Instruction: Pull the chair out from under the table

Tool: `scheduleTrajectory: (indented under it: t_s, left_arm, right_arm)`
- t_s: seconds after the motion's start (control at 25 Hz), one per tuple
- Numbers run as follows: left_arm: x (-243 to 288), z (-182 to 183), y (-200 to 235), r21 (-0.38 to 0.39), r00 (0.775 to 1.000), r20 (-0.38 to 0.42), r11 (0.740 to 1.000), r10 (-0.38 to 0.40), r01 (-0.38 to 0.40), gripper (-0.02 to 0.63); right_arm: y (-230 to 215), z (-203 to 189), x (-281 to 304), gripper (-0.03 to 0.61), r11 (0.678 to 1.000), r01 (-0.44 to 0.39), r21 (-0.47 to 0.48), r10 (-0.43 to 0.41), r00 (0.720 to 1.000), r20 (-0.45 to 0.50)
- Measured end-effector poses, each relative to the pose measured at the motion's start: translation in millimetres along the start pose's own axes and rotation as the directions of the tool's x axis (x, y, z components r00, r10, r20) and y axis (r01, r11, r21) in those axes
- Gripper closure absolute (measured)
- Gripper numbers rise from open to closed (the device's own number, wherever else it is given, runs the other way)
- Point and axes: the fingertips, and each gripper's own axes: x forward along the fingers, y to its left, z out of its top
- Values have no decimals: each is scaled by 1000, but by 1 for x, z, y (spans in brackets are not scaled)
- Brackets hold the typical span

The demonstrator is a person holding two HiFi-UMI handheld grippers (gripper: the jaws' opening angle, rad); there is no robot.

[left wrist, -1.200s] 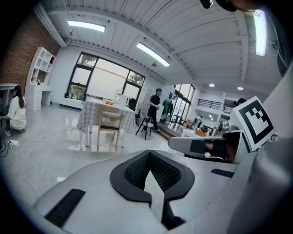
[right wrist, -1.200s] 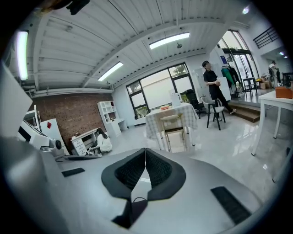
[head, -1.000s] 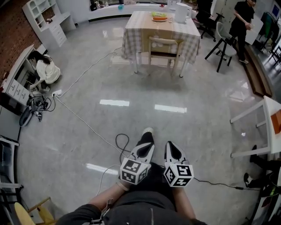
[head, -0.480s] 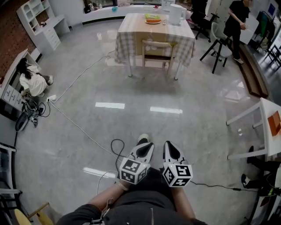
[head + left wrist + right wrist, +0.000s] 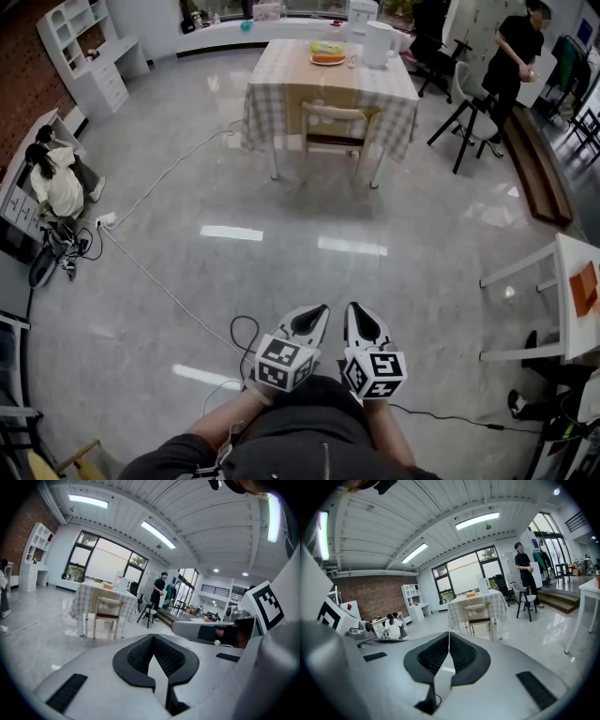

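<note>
A pale wooden chair (image 5: 335, 129) is tucked under a table (image 5: 281, 70) with a checked cloth, far ahead in the head view. The chair (image 5: 106, 616) and table (image 5: 84, 597) appear small at mid-left in the left gripper view. In the right gripper view the chair (image 5: 479, 615) stands under the table (image 5: 458, 606) just right of centre. My left gripper (image 5: 312, 316) and right gripper (image 5: 361, 315) are side by side near the bottom of the head view, both shut and empty, a long stretch of glossy floor short of the chair.
A white cable (image 5: 159, 281) and a black cable (image 5: 246, 328) run across the floor at left. A person (image 5: 54, 183) crouches by white drawers at far left. Another person (image 5: 514, 56) stands near a black-legged chair (image 5: 469, 103) at upper right. A white table (image 5: 562, 281) juts in at right.
The table and chair have grown slightly larger and nearer in the head view as I walk forward. Both grippers keep their place side by side and stay shut.
</note>
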Motion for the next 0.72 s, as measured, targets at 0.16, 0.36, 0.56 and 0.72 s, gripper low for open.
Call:
scheduleTrajectory:
  t_s: [0.16, 0.36, 0.56, 0.72]
  left_arm:
    - [24, 17, 14, 7, 1000, -12, 1000, -4, 4, 609]
    - [50, 47, 36, 11, 1000, -16, 1000, -14, 14, 609]
    - [78, 74, 68, 8, 1000, -8, 1000, -9, 9, 609]
    - [98, 92, 92, -1, 1000, -2, 1000, -9, 9, 609]
  right_arm:
    - [-14, 16, 24, 566, 1000, 4, 5, -4, 1000, -10]
    - [-29, 41, 60, 568, 1000, 12, 4, -12, 1000, -14]
    - [-36, 62, 103, 566, 1000, 6, -8, -6, 1000, -16]
    - [-39, 77, 138, 568, 1000, -10, 1, 10, 1000, -15]
